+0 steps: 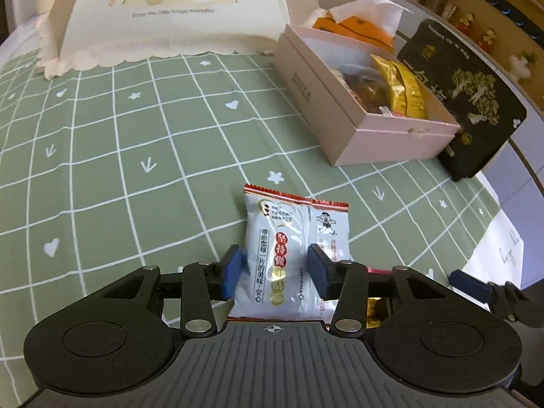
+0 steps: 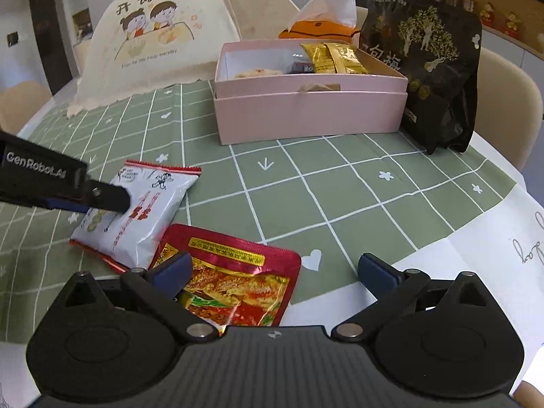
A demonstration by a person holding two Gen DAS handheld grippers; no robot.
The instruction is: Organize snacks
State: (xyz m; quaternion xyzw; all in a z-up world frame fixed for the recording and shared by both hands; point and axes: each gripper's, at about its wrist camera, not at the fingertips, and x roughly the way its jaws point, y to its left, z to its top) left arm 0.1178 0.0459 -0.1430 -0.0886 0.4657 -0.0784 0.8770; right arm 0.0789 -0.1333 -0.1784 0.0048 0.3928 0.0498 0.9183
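A white snack packet with red ends lies on the green checked tablecloth. My left gripper straddles its near half, blue pads beside and over the packet without squeezing it, so it stands open. The right wrist view shows the same white packet flat on the cloth under the left gripper's fingers. A red foil snack packet lies beside it, its near left corner under my right gripper, whose jaws stand wide open and grip nothing. An open pink box farther back holds gold sachets and other snacks.
A black pouch leans against the pink box's right side. An orange tissue holder stands behind the box. A cream mesh food cover fills the far left. White paper lies at the right table edge. Chairs surround the table.
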